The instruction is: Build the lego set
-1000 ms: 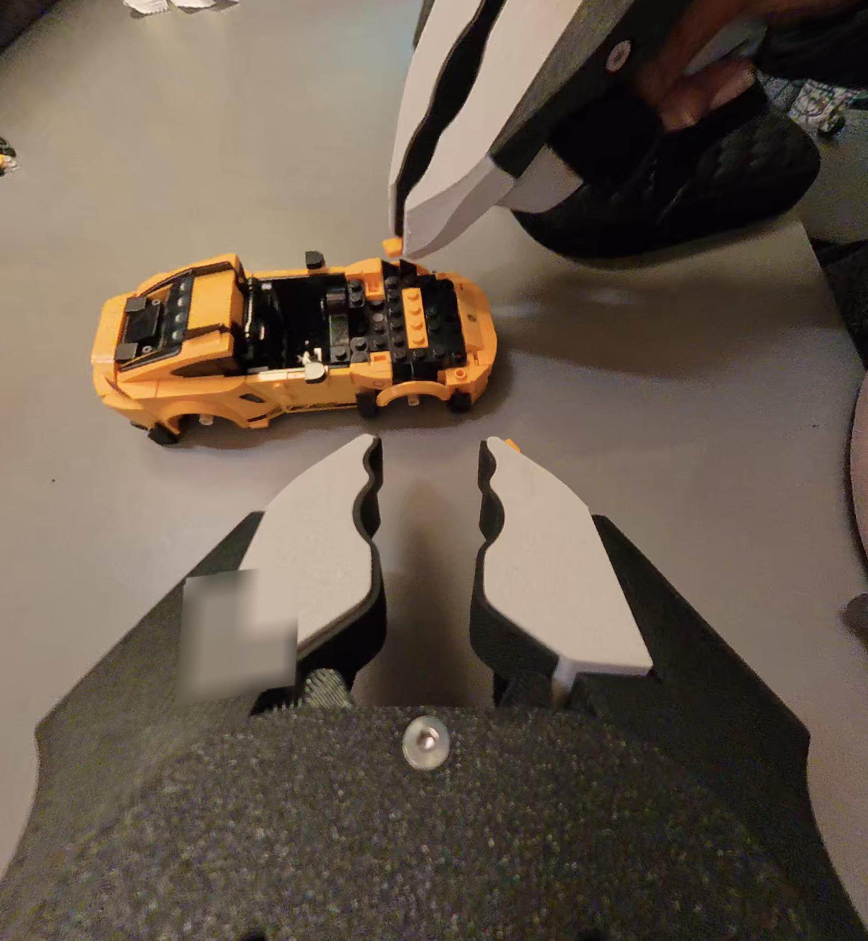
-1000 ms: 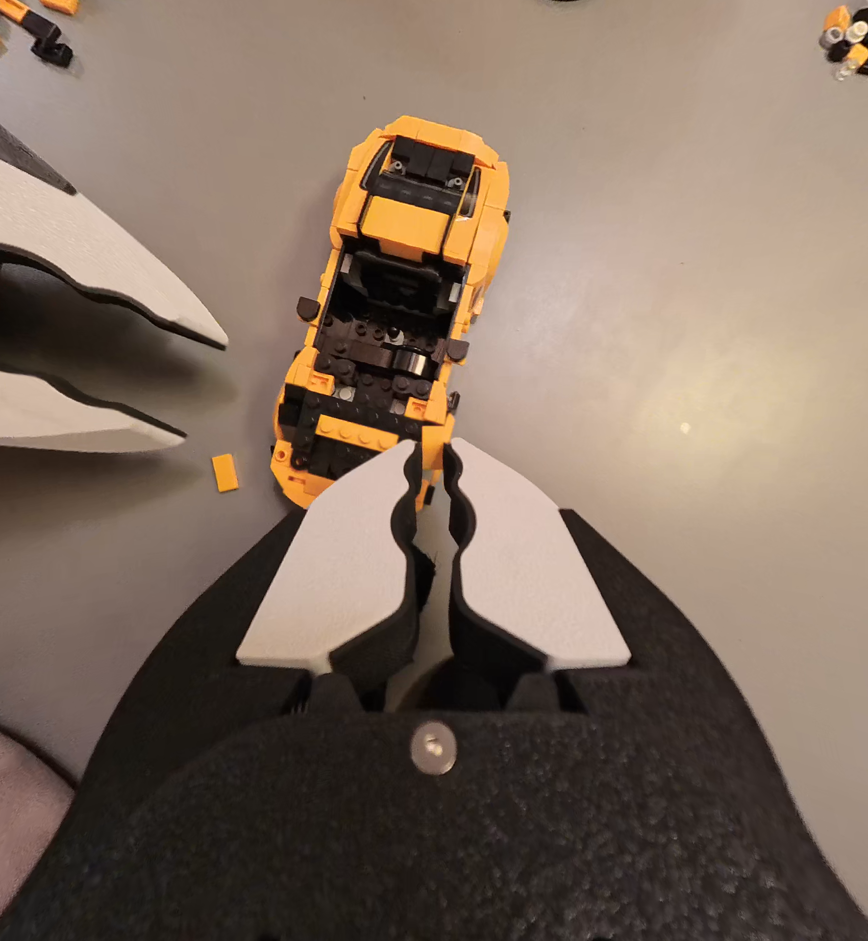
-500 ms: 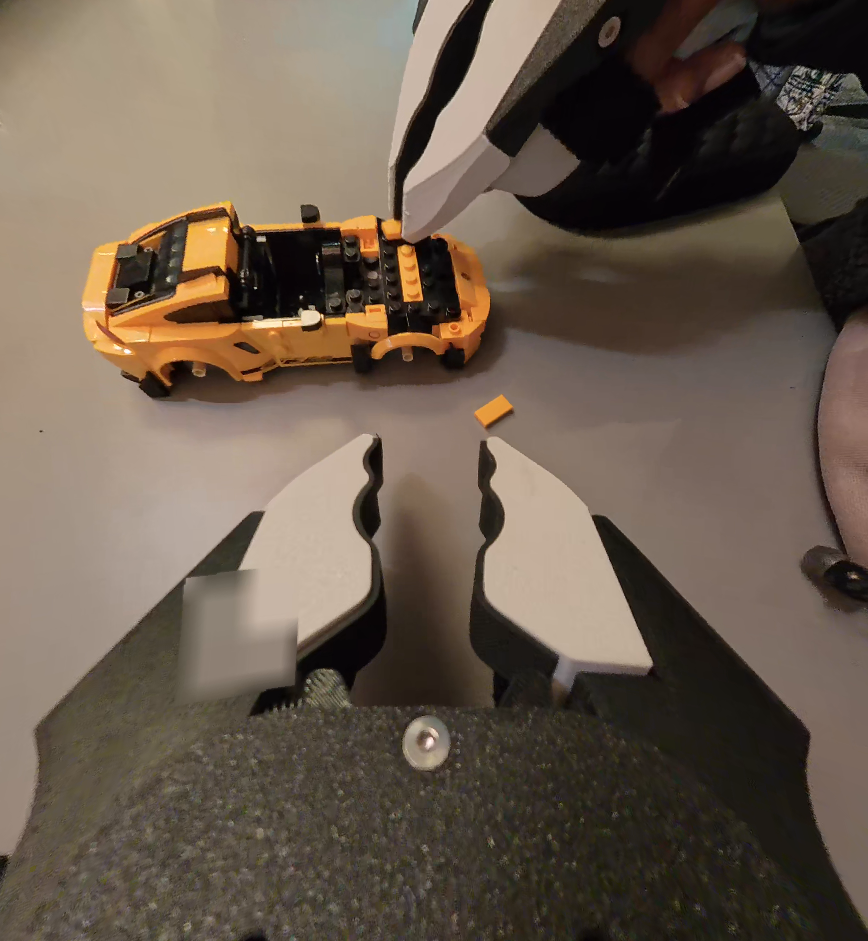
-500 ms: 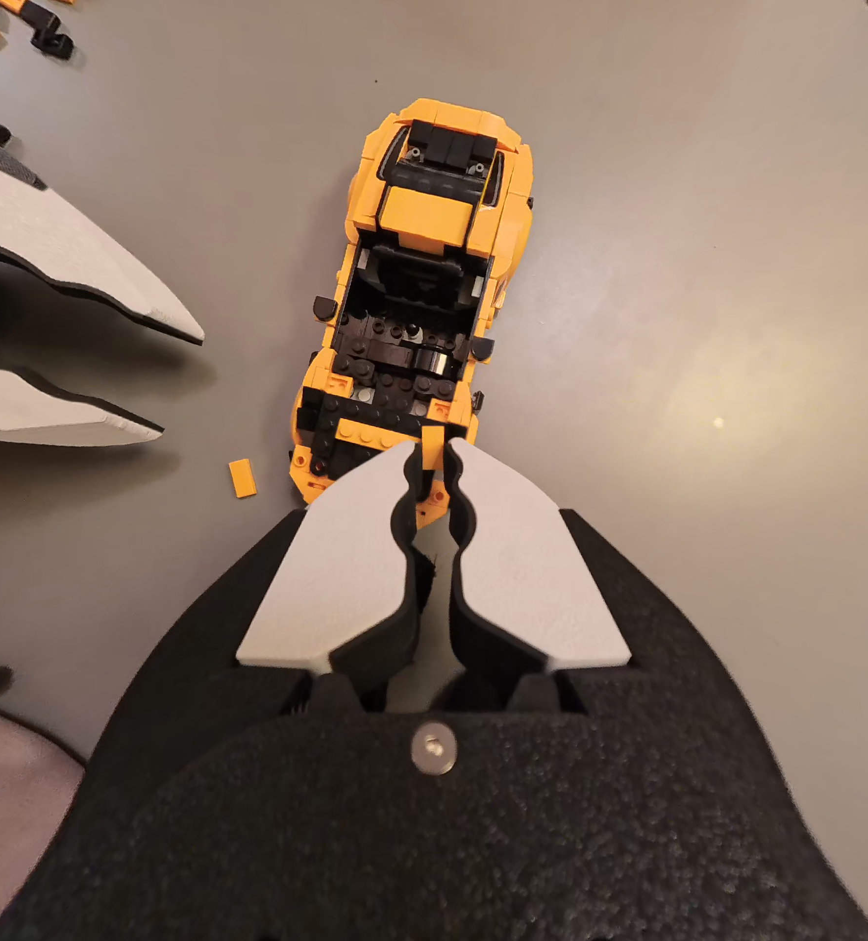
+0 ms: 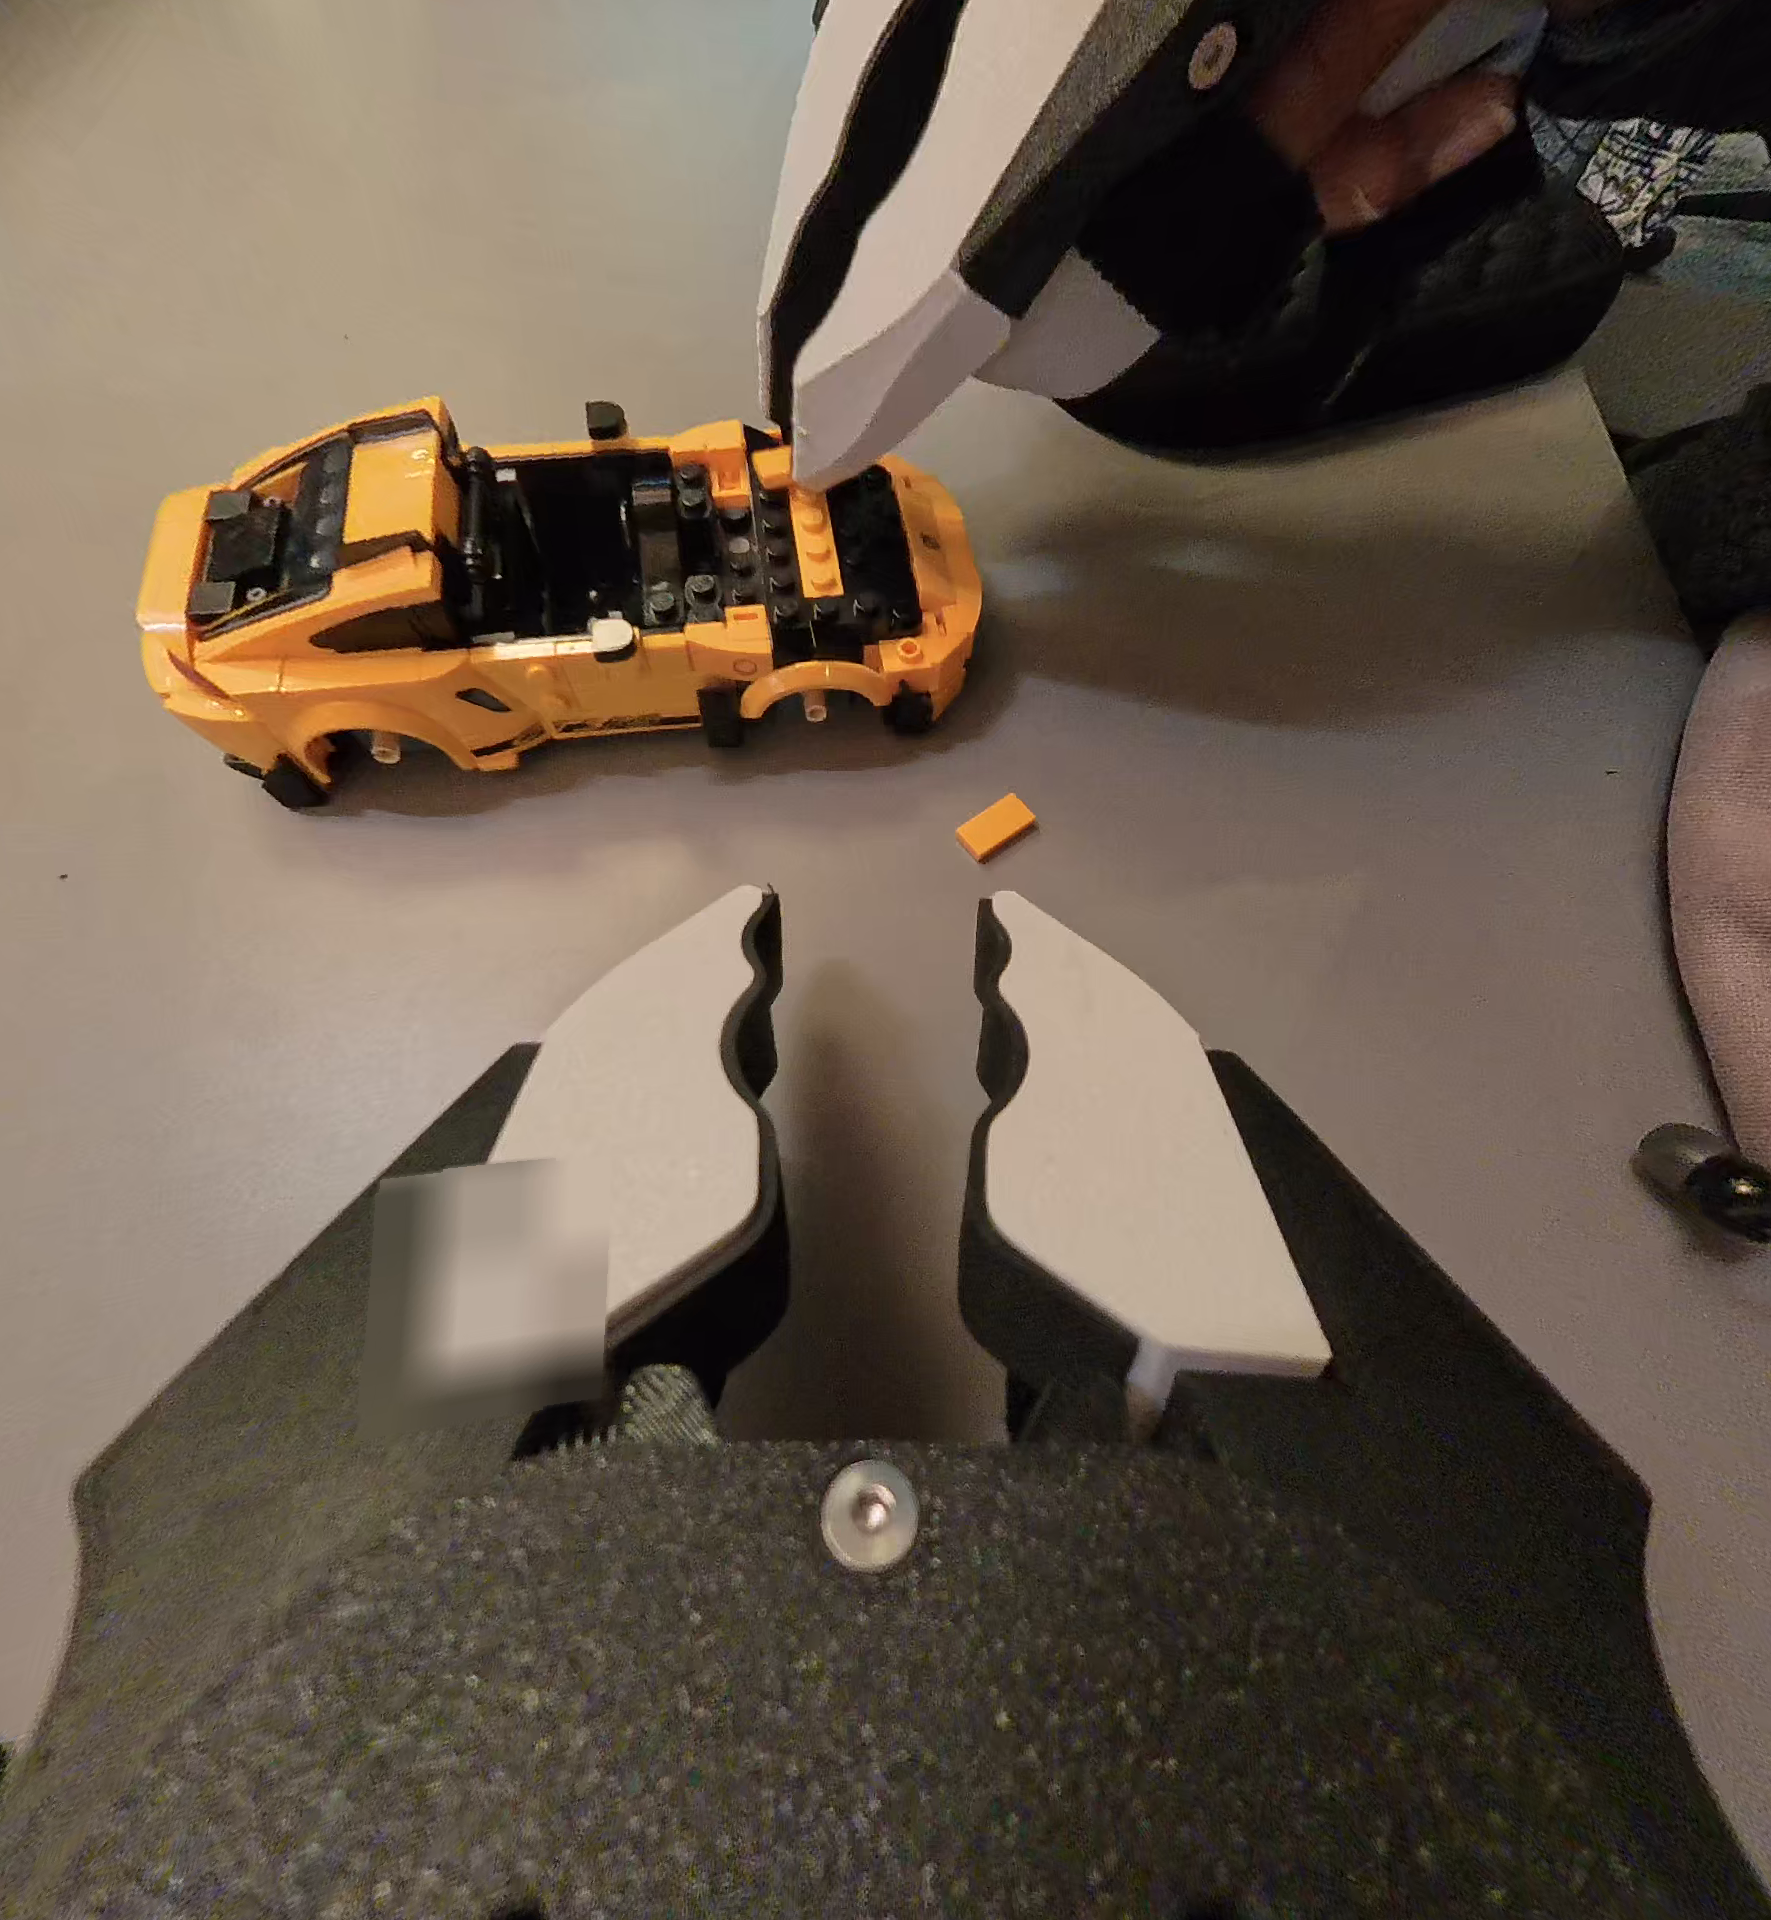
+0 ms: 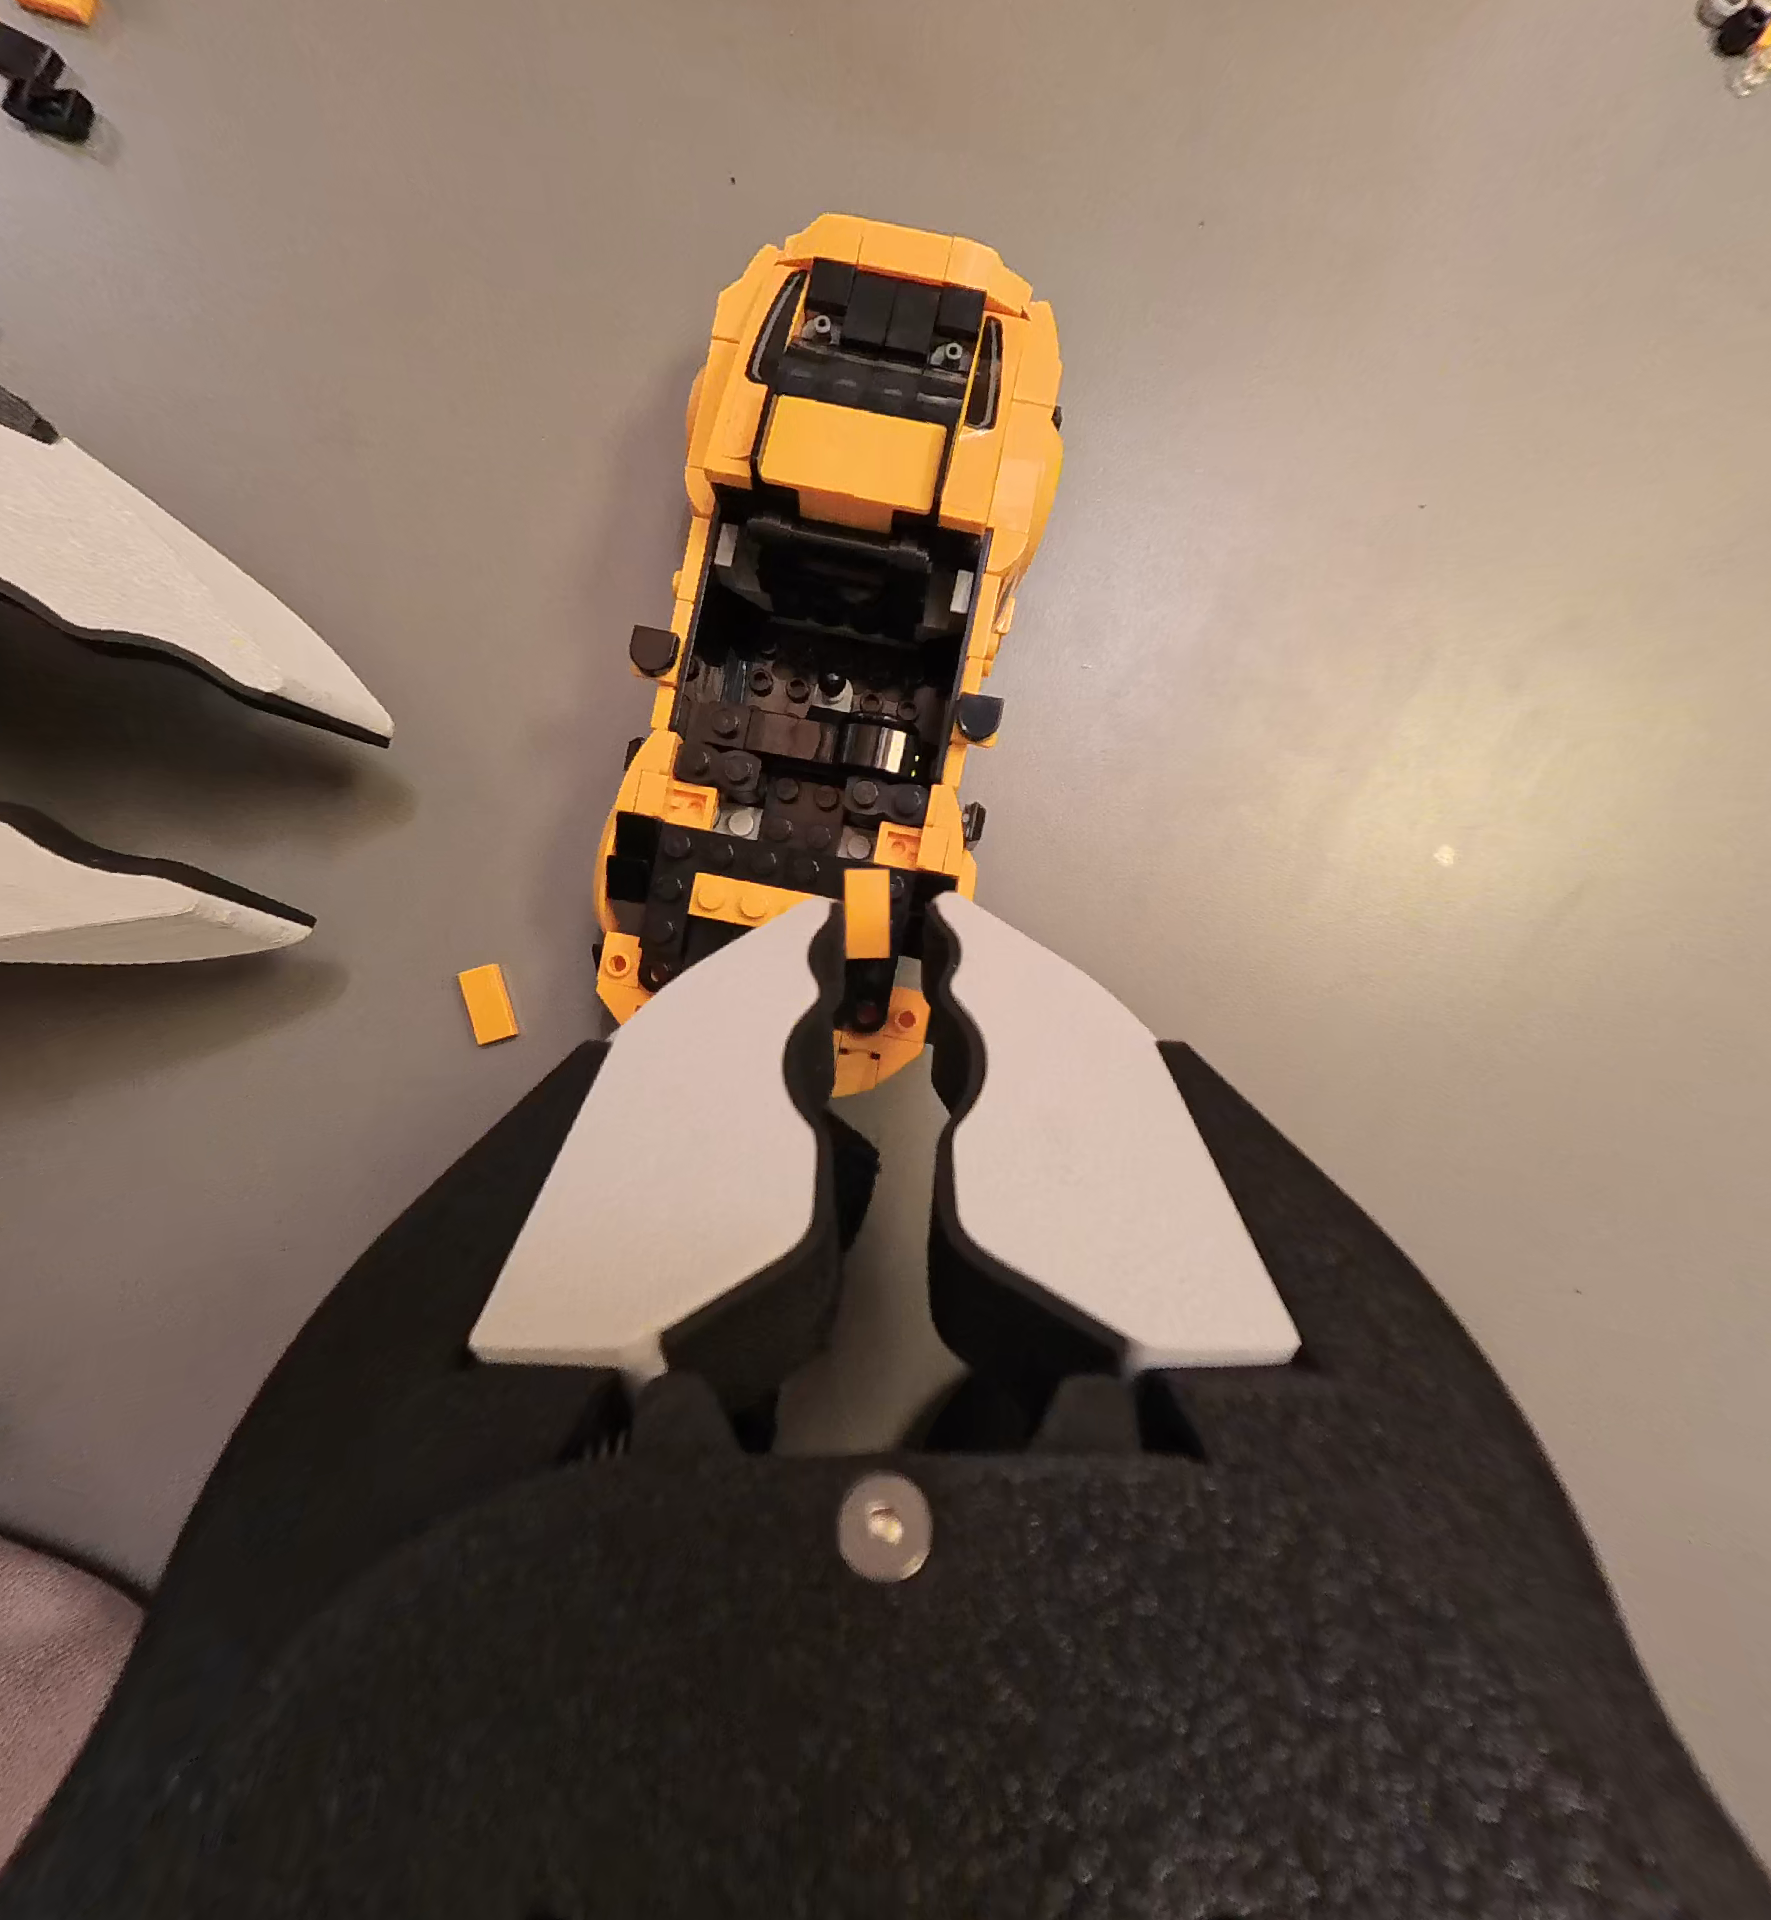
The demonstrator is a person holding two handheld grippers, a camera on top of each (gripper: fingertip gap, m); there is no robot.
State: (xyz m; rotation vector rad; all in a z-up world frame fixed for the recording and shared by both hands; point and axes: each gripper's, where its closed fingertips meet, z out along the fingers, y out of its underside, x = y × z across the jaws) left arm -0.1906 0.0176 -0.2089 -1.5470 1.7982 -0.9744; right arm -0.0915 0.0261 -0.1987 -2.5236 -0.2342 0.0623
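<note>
Judging by how things lie, the build is catalogued as well advanced yet unfinished. Nearest in the left wrist view, the left gripper [image 5: 876, 899] is held low over the grey tabletop [image 5: 1276, 935] with its jaws parted and nothing between them. Just beyond its right fingertip, a loose orange tile [image 5: 996, 826] is left flat on the table, apart from the model and not yet fitted. Next, resting on the tabletop, the orange lego car [image 5: 548, 603] is recorded: rear deck, flanks and wheel arches are assembled in orange with black trim; the cabin is left roofless, the front bay is uncovered with black and orange studs showing, and bare axle pins are seen under the arches, so wheels, roof and bonnet are judged outstanding. At the car's front, the right gripper [image 6: 879, 914] is lowered onto the studs, its jaws slightly parted about a small orange tile [image 6: 868, 912]; whether that tile is pinched or already let go cannot be told, nor whether it is pressed home. Farthest off, loose pieces [image 6: 39, 94] are scattered at the table's corners, presumably awaiting use.
</note>
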